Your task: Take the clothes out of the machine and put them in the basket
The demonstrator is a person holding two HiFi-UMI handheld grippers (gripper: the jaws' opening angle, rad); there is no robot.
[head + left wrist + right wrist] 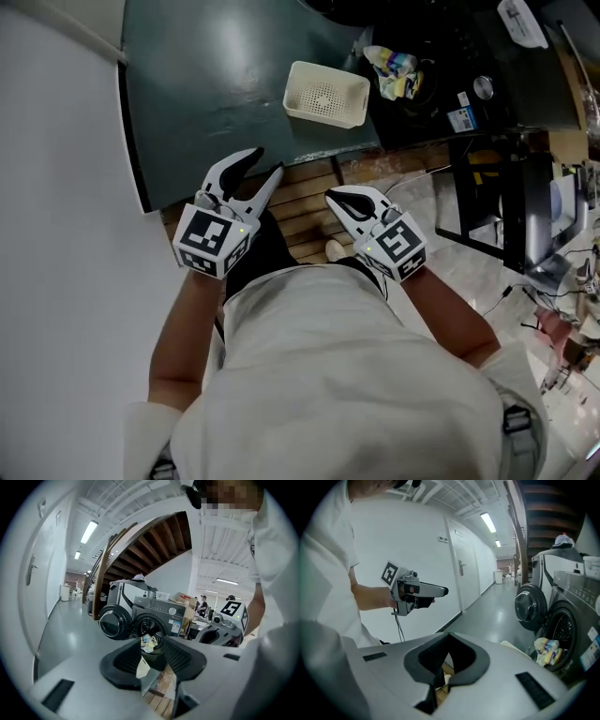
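- The left gripper (pixel 267 161) is held out in front of the person's chest in the head view. Its 2 fingers (pixel 123 660) are spread with a clear gap and hold nothing
- Through that gap, the left gripper view looks across the floor to the machine (pixel 157 616)
- The right gripper (pixel 334 198) sits just beside the left one at about the same height. Its fingers (pixel 425 656) are drawn together at the tips and pinch nothing
- Each gripper shows in the other's view, with its marker cube turned toward the camera
- The clothes (pixel 394 73) are a crumpled bundle of yellow, white and blue cloth. They sit in the open mouth of the drum and spill a little over its lip, and neither gripper touches them
- The machine is a dark grey front loader with its round door (pixel 114 620) swung wide open to the side
- The basket (pixel 328 112) is cream with a perforated bottom. It stands upright on the grey-green floor (pixel 216 84) just in front of the machine, near the clothes but apart from them
- The grippers are well apart from the basket, which lies between them and the machine
- The person stands on wooden slats (pixel 300 202) at the edge of the grey-green floor
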